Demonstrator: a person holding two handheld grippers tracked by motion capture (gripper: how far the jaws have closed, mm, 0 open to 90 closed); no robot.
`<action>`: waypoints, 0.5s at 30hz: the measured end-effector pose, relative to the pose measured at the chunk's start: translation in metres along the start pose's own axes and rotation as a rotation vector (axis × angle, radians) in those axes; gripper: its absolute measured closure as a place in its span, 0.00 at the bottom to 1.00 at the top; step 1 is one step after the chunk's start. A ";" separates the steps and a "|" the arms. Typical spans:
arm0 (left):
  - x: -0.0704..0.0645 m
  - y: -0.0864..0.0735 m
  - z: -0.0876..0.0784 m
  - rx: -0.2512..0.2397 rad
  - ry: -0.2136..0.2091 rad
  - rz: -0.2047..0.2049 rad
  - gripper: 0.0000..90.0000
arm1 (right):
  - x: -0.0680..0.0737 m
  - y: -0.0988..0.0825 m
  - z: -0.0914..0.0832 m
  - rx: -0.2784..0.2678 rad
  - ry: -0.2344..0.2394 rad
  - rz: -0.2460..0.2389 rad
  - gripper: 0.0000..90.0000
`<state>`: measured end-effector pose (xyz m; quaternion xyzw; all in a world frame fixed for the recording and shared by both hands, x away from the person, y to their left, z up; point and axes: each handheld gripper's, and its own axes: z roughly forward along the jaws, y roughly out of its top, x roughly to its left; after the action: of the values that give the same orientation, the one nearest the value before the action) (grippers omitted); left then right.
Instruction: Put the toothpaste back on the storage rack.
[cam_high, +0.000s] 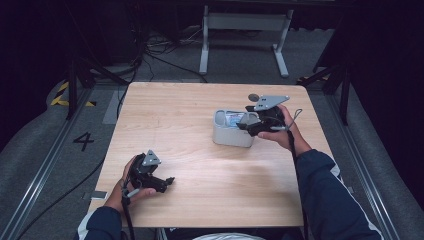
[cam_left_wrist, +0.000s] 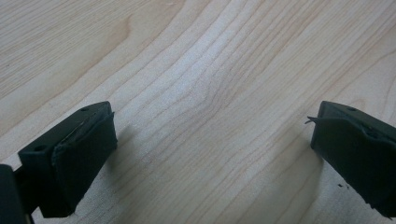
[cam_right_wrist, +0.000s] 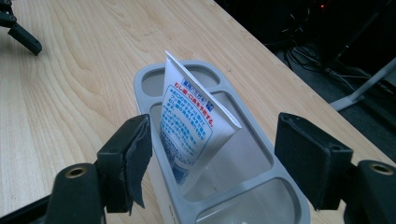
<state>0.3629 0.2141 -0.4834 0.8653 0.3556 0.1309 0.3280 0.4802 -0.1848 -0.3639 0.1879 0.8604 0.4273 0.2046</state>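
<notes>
The table (cam_high: 190, 130) is pale wood with a smooth matt grain, the holder (cam_right_wrist: 219, 186) on it is grey plastic with a soft shine, the tube (cam_right_wrist: 189, 130) inside the holder is glossy white plastic, and the right gripper (cam_right_wrist: 212, 163) above the holder has matt black rubbery pads.

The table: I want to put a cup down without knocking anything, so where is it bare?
The table is bare across its far left, from the grey holder to the left edge, and along the near right edge. It is crowded around the holder, where the tube stands and the right gripper hovers open, and at the near left by the left gripper.
</notes>
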 end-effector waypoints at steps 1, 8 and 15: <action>0.000 0.000 0.000 0.000 0.000 0.000 0.01 | 0.001 0.000 -0.002 0.004 -0.008 -0.001 0.32; 0.000 0.000 0.000 0.000 0.000 0.000 0.01 | 0.005 -0.003 -0.013 0.009 -0.018 -0.013 0.31; 0.000 0.000 0.000 0.000 0.000 0.000 0.01 | 0.010 -0.006 -0.024 0.019 -0.057 -0.024 0.28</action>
<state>0.3628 0.2141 -0.4834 0.8653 0.3556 0.1311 0.3281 0.4585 -0.1993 -0.3574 0.1914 0.8604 0.4111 0.2325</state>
